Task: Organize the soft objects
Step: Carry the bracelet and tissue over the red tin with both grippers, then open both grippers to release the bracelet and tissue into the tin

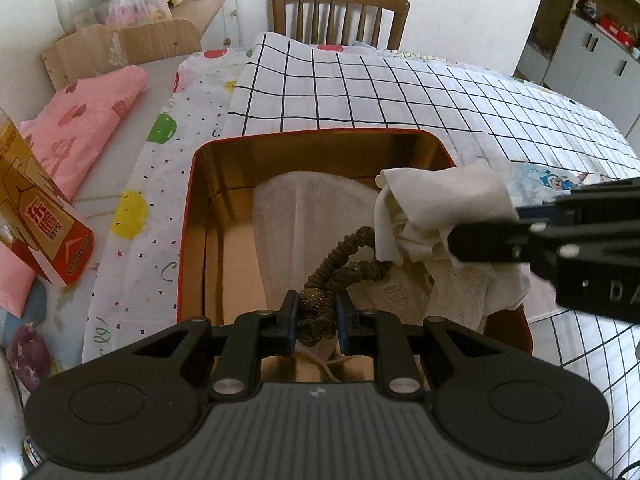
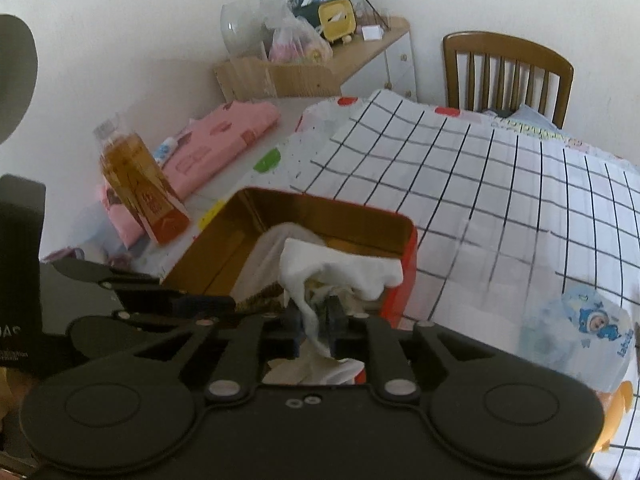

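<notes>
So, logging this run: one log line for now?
left gripper: holds scrunchie | right gripper: white cloth between fingers | both over tin

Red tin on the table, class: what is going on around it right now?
A person is packing soft things into the open red tin with two hand-held grippers. The left gripper holds a brown scrunchie low inside the tin, above a white mesh cloth already lying there. The right gripper has a crumpled white cloth between its fingers over the tin's right side. The tin sits on a grid-patterned sheet.
</notes>
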Action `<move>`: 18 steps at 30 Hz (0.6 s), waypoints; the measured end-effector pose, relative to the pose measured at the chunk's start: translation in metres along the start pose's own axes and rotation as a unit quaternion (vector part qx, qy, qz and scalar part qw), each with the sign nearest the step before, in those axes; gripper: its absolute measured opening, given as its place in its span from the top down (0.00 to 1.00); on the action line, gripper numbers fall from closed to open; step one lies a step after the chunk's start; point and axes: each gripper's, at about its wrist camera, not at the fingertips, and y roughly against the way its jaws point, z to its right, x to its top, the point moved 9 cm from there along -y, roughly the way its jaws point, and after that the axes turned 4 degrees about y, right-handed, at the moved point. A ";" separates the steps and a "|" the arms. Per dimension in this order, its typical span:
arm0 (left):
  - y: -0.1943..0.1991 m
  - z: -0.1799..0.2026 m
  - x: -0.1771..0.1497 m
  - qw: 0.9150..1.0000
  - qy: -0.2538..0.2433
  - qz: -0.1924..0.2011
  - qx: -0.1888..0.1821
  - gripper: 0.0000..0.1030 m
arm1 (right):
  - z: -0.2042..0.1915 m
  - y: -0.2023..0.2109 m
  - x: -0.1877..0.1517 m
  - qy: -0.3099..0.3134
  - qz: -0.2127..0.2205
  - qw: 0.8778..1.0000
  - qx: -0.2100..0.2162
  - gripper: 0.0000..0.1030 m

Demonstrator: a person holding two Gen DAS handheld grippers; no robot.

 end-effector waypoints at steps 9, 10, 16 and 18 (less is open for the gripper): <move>0.004 0.002 0.000 1.000 -0.001 0.003 0.000 0.78 | -0.002 -0.001 -0.012 0.007 -0.017 1.000 0.011 0.67; 0.004 0.002 0.000 1.000 0.000 0.003 0.001 0.77 | -0.002 0.000 -0.012 0.009 -0.017 1.000 0.012 0.65; 0.011 0.002 -0.001 1.000 0.007 0.011 -0.003 0.44 | -0.006 0.008 -0.014 0.021 -0.013 1.000 0.013 0.58; 0.016 0.001 -0.001 1.000 0.009 0.016 0.000 0.39 | -0.007 0.011 -0.014 0.025 -0.011 1.000 0.010 0.54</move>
